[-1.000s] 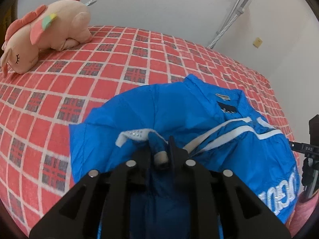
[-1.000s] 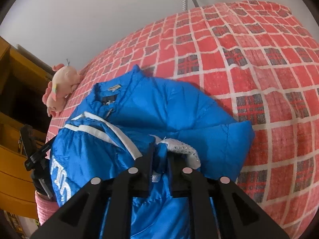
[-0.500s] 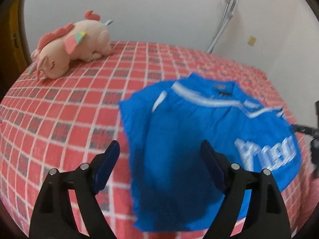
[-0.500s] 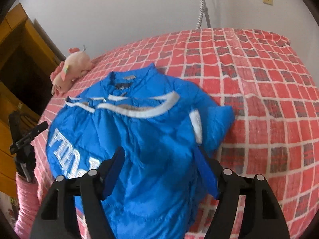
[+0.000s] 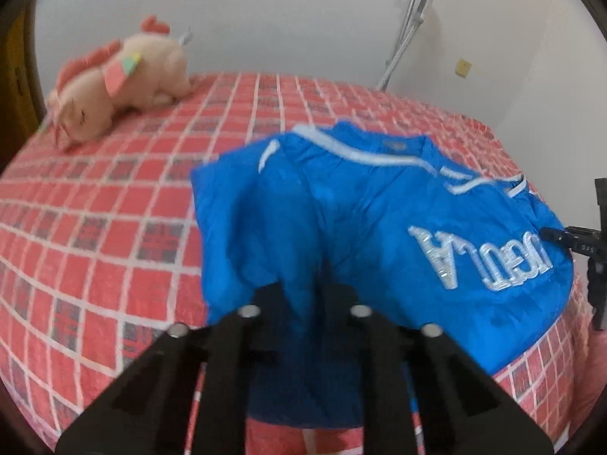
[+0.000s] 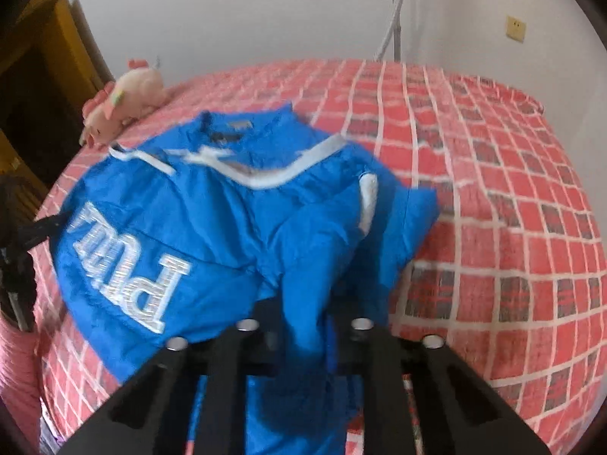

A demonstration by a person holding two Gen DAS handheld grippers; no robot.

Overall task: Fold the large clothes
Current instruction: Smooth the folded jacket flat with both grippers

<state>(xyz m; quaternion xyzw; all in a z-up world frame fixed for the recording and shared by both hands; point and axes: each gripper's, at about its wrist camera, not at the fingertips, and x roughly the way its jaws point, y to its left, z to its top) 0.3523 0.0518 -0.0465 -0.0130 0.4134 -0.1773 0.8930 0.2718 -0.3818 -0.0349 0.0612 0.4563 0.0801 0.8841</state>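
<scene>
The blue jacket (image 5: 379,220) lies spread on the red checked bedspread (image 5: 114,208), silver lettering up, collar toward the wall. The left gripper (image 5: 299,299) has its fingers pinched together on a fold of blue fabric at the jacket's near edge. The right gripper (image 6: 303,303) is likewise clamped on a bunch of the jacket (image 6: 227,227). Beyond the jacket's far left corner, a pink plush toy (image 5: 117,79) rests near the wall.

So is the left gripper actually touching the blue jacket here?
Touching. In the left wrist view the left gripper has its jaws closed on a bunched fold of the blue jacket, with fabric running down between the fingers.
</scene>
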